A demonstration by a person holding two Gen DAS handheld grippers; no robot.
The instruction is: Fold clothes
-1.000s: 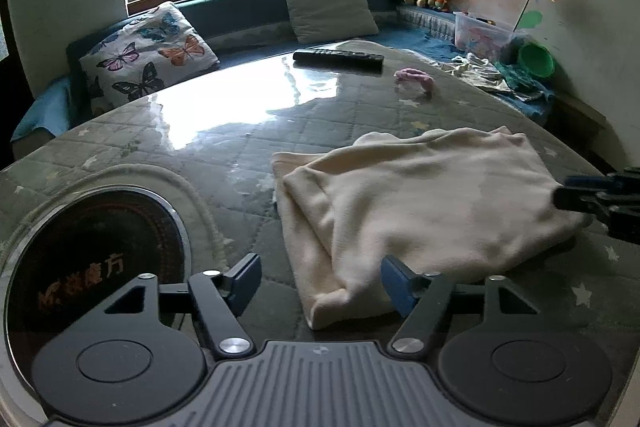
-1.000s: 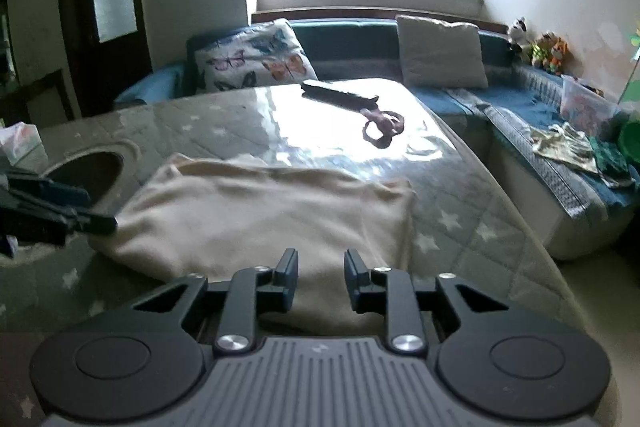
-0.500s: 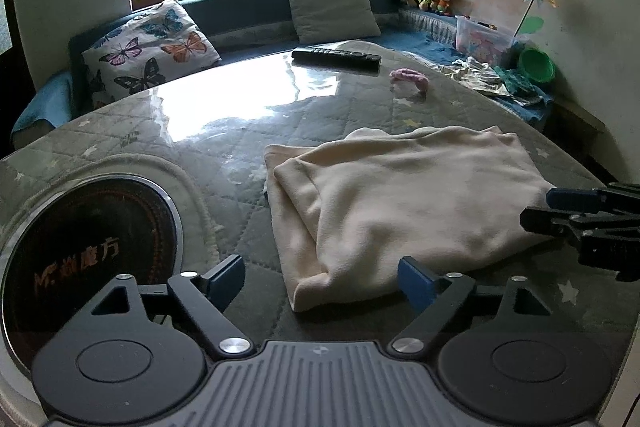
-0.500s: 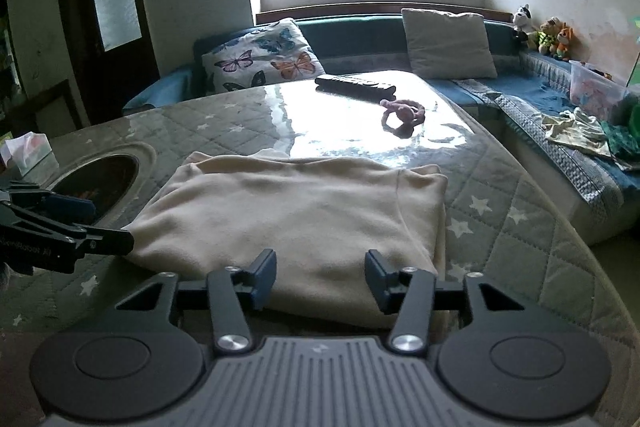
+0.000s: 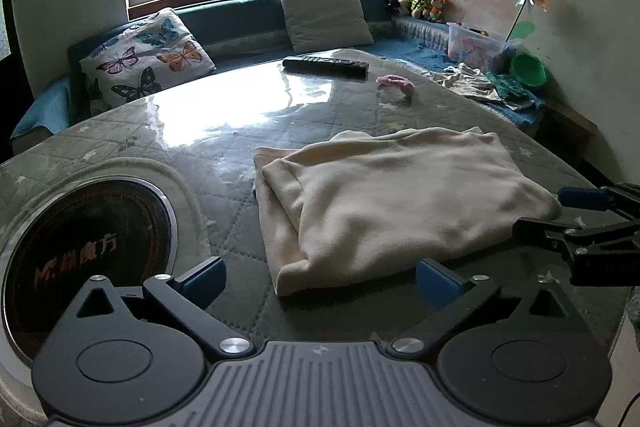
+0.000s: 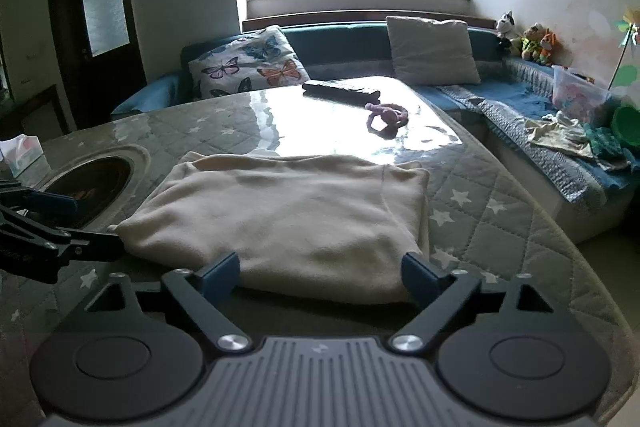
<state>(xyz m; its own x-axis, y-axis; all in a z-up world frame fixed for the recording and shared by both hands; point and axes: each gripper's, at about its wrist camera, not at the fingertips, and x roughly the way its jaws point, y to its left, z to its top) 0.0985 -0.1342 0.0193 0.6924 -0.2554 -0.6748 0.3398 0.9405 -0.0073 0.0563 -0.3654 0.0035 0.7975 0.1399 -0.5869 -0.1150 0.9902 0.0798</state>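
Observation:
A cream garment lies folded into a flat rectangle on the quilted table; it also shows in the right wrist view. My left gripper is open wide and empty, just short of the garment's near left corner. My right gripper is open wide and empty at the garment's near edge. The right gripper also shows in the left wrist view at the garment's right edge. The left gripper also shows in the right wrist view at the garment's left edge.
A round dark burner is set into the table at the left. A remote and a pink hair tie lie at the far side. A sofa with cushions runs behind. The table's edge drops off on the right.
Both grippers have opened wider and drawn back from the garment. The garment now lies flat and free of both.

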